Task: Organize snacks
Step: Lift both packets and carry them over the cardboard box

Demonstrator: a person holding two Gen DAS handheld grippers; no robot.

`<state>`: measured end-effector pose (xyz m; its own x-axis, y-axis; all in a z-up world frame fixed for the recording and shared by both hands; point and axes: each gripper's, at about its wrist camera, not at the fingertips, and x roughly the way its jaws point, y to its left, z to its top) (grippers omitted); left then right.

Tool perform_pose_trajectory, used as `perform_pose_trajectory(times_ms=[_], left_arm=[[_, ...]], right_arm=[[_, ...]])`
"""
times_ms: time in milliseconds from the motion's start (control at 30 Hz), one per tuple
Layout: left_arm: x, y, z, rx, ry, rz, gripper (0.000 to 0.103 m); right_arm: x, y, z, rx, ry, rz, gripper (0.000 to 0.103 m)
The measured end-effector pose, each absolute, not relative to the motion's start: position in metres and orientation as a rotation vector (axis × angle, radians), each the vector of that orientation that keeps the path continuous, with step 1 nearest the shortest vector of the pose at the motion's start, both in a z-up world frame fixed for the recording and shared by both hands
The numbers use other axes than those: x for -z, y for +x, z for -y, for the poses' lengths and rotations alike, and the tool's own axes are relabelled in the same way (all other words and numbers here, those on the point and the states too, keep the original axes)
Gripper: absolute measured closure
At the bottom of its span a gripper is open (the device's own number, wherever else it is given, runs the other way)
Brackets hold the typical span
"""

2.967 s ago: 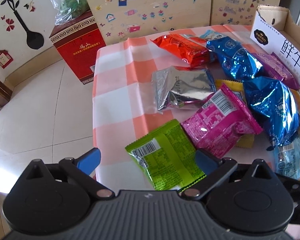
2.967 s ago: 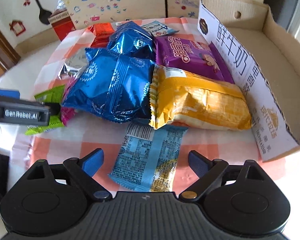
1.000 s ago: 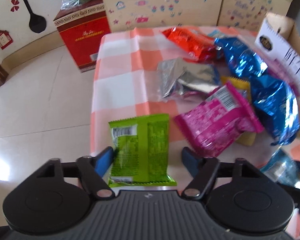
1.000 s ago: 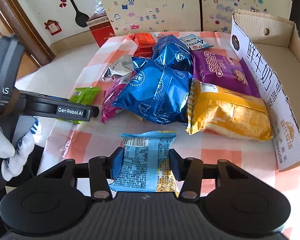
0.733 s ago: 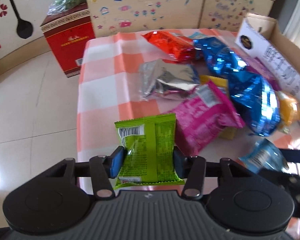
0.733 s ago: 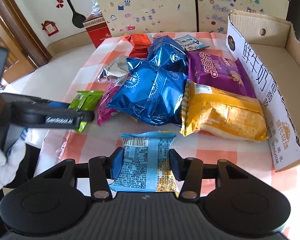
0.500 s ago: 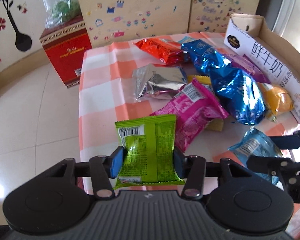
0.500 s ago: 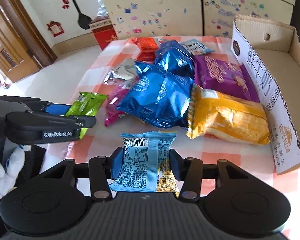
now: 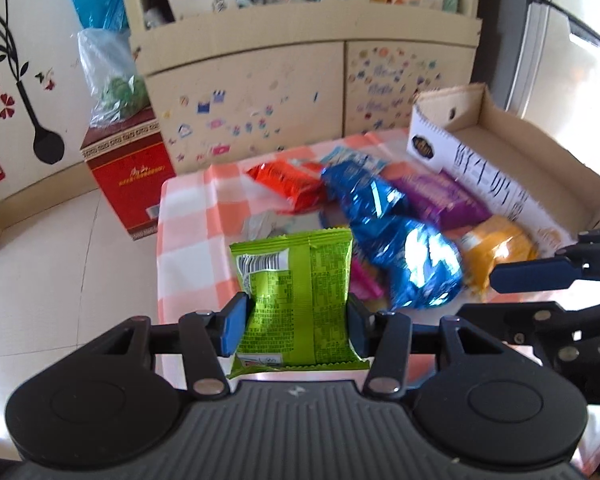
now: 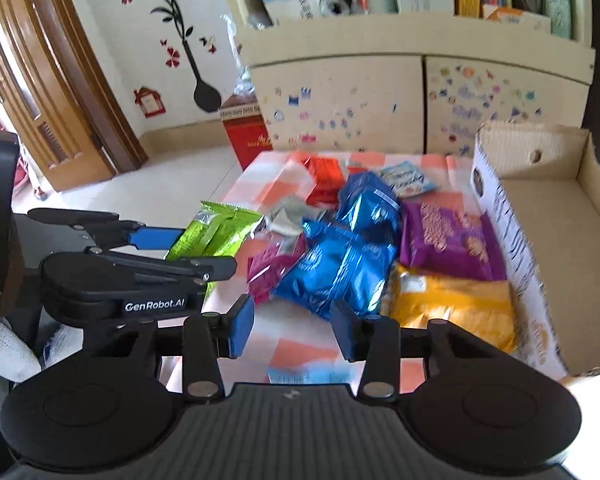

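Pinching the green packet (image 9: 296,292) in the left gripper's (image 9: 296,320) just-tightened jaws, above the worktop (image 9: 188,248), long axis toward 12 o'clock. Cardboard box (image 9: 520,148) at 2 o'clock, nearer the right gripper (image 10: 292,330). No telling whether those just-narrowed jaws grip the blurred light-blue packet (image 10: 304,374) low between them.

Green packet (image 9: 296,300) now clamped in the left gripper (image 9: 296,324) and raised off the checked cloth (image 9: 188,248), light-blue packet (image 10: 306,376) slipped low below the right gripper (image 10: 292,330), its jaws just closing, lifted above the cloth.
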<state>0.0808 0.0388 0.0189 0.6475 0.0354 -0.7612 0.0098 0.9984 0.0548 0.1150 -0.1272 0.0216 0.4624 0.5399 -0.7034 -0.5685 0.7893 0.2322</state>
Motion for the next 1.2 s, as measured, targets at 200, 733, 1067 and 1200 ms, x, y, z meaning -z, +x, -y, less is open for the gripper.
perform_pose_trajectory(times_ms=[200, 733, 1067, 1200], left_arm=[[-0.026, 0.084, -0.034, 0.003, 0.055, -0.842, 0.053], [-0.019, 0.086, -0.043, -0.013, -0.011, -0.858, 0.053], [-0.034, 0.095, -0.035, -0.016, 0.002, -0.798, 0.053], [-0.041, 0.105, -0.026, 0.000, -0.008, -0.782, 0.053]], right_arm=[[-0.006, 0.128, 0.136, -0.623, -0.003, -0.966, 0.049], [0.052, 0.100, 0.095, -0.608, -0.297, -1.110, 0.047], [-0.006, 0.104, 0.120, -0.658, -0.162, -0.903, 0.048], [-0.037, 0.114, 0.138, -0.590, -0.128, -0.766, 0.048]])
